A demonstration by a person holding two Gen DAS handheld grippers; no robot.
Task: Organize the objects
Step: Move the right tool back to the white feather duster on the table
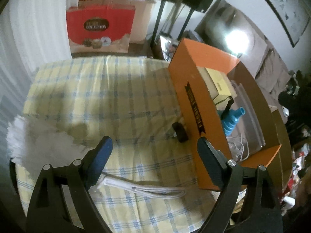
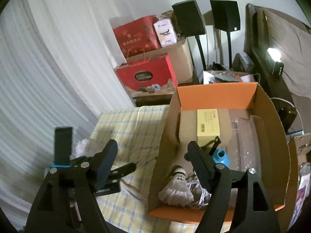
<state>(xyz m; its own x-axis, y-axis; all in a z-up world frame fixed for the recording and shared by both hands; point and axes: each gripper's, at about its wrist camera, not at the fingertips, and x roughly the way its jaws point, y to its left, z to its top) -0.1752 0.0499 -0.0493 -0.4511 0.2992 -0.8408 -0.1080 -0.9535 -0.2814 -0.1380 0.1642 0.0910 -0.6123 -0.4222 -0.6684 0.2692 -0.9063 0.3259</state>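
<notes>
Both grippers hang with jaws apart and empty: the left gripper (image 1: 154, 144) over a checked cloth (image 1: 116, 101), the right gripper (image 2: 152, 148) above the near wall of the orange box (image 2: 215, 97). On the cloth lie a white duster (image 1: 38, 139), a white cable (image 1: 143, 189) and a small dark roll (image 1: 180, 132) touching the box, whose side banner reads "FRESH", the rest blurred. Inside sit a yellow carton (image 2: 208, 125), a blue funnel (image 2: 220, 158), a shuttlecock (image 2: 177, 188) and white cord (image 2: 196, 192). Behind, a red bag (image 1: 100, 27) reads "COLLECTION".
</notes>
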